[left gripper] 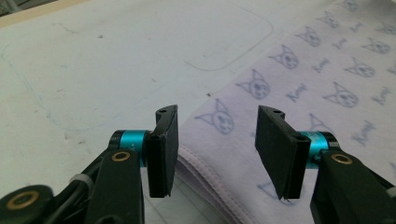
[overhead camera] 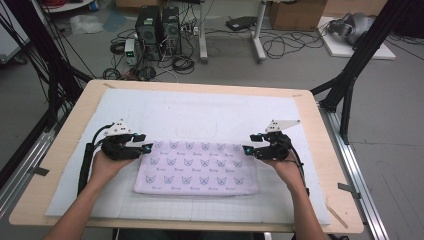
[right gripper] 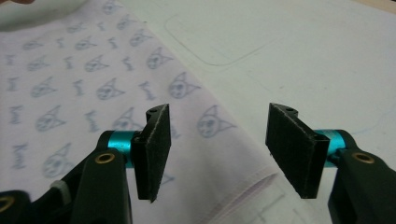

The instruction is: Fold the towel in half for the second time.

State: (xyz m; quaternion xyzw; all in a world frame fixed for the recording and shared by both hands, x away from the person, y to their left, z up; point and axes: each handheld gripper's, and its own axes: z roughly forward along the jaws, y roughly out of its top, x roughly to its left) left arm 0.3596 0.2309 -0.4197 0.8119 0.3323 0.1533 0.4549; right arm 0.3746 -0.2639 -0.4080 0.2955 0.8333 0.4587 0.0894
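Observation:
A folded pale pink cloth [overhead camera: 197,167] printed with small cat faces lies flat on the white mat, near the table's front. My left gripper [overhead camera: 146,145] stands open at the cloth's far left corner, its jaws straddling the layered edge of the cloth [left gripper: 205,140] with nothing pinched. My right gripper [overhead camera: 247,149] stands open at the far right corner, jaws either side of the cloth [right gripper: 93,88] hem, apart from it. A hand holds each gripper from the front.
The white gridded mat [overhead camera: 210,112] covers most of the wooden table [overhead camera: 65,135]; a faint rounded rectangle is drawn on it behind the cloth. Black frame legs stand at both sides. Computers, cables and boxes sit on the floor beyond.

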